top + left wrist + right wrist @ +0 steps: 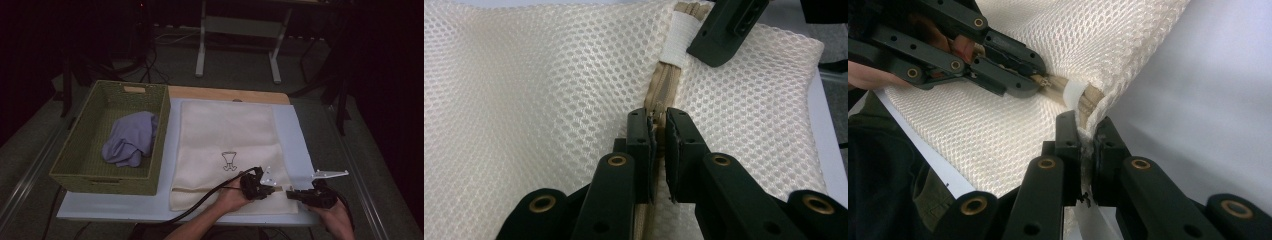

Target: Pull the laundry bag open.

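Left gripper (658, 131) jaws pinch the zipper pull (657, 114); right gripper (1087, 136) clamps the mesh laundry bag (227, 150) corner beside it. Bag lies right of the wicker basket (80, 160). Judged light, limp, snag-prone: hold pull and seam.

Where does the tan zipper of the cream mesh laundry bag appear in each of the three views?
High view: the tan zipper runs along the near edge of the cream mesh laundry bag, left of the left tool.
Left gripper view: it runs up the centre, pinched at the left tool's tips.
Right gripper view: upper middle, beside the right tool.
Shared landmark: the white fabric tab at the zipper's end.
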Action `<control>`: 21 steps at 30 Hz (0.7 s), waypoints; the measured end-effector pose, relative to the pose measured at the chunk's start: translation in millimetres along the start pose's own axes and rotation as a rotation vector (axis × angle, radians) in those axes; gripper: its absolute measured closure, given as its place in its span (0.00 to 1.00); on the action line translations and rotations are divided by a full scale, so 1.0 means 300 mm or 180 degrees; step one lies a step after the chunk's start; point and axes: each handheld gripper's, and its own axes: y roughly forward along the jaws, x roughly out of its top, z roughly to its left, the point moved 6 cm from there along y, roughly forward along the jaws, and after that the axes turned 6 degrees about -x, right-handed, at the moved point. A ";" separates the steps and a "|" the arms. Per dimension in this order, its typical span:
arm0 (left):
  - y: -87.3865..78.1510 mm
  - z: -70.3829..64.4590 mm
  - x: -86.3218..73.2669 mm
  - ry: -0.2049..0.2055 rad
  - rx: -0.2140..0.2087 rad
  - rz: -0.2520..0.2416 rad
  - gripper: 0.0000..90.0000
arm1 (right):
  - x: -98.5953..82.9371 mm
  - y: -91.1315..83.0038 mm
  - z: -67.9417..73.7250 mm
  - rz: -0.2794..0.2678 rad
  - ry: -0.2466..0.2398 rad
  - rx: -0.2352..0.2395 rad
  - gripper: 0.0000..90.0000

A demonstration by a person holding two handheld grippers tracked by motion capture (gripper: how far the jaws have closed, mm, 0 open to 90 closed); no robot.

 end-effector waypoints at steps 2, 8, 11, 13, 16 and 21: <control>-0.009 0.002 -0.007 -0.0004 -0.0007 -0.0007 0.92 | 0.000 -0.002 0.000 -0.0002 0.0008 0.0001 0.94; -0.023 0.005 -0.018 -0.0021 -0.0010 0.0003 0.92 | 0.000 -0.003 -0.001 -0.0014 0.0010 -0.0001 0.94; -0.025 0.004 -0.019 -0.0027 -0.0009 -0.0006 0.92 | 0.000 -0.004 -0.002 -0.0015 0.0011 0.0001 0.94; -0.026 0.003 -0.020 -0.0032 -0.0013 -0.0008 0.92 | -0.001 -0.004 -0.002 -0.0018 0.0016 0.0003 0.94; -0.032 0.003 -0.026 -0.0013 -0.0011 0.0021 0.92 | -0.002 -0.004 -0.004 -0.0018 0.0019 -0.0002 0.94; -0.049 0.008 -0.039 -0.0029 -0.0007 0.0016 0.92 | -0.002 -0.005 -0.005 -0.0028 0.0025 0.0009 0.94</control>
